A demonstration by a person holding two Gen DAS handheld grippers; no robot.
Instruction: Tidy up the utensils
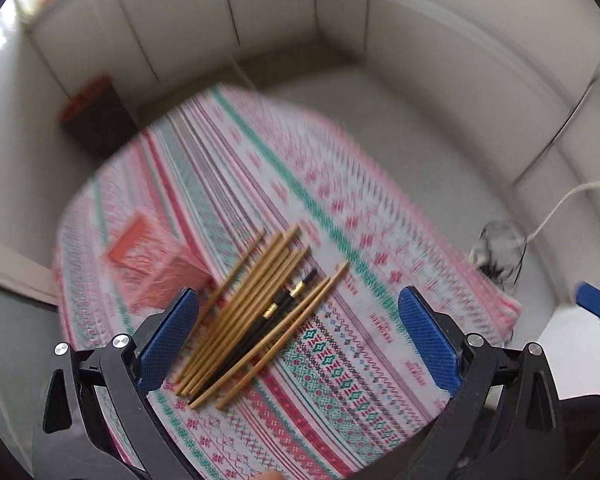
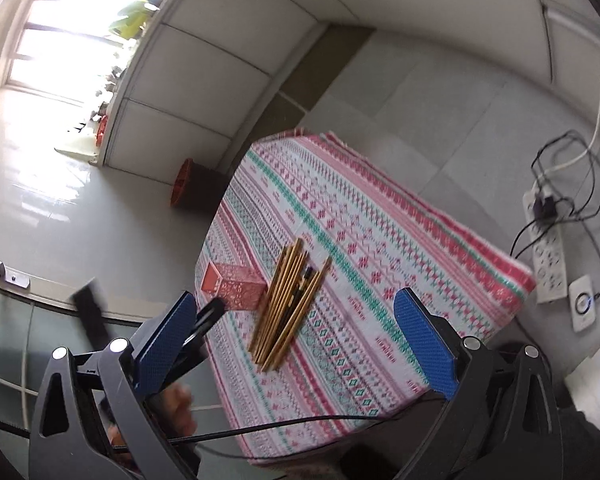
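Chopsticks (image 1: 256, 312) lie in a loose bundle near the front of the table (image 1: 380, 240), most of them pale bamboo sticks, slim and tapered, with two black ones (image 1: 278, 310) banded in gold among them. We see both tools spread wide and holding nothing: the left tool (image 1: 298, 336) hangs above the bundle, its blue cross-hatched pads (image 1: 168, 340) apart from the sticks, and the right tool (image 2: 296, 340) is likewise above the table with its jaws far apart. Just beside the bundle lies a red box-shaped holder (image 2: 236, 284) on its side, its walls patterned in fine openwork. A woven-look cloth in pink, red and green bands covers the table. We can read no writing anywhere.
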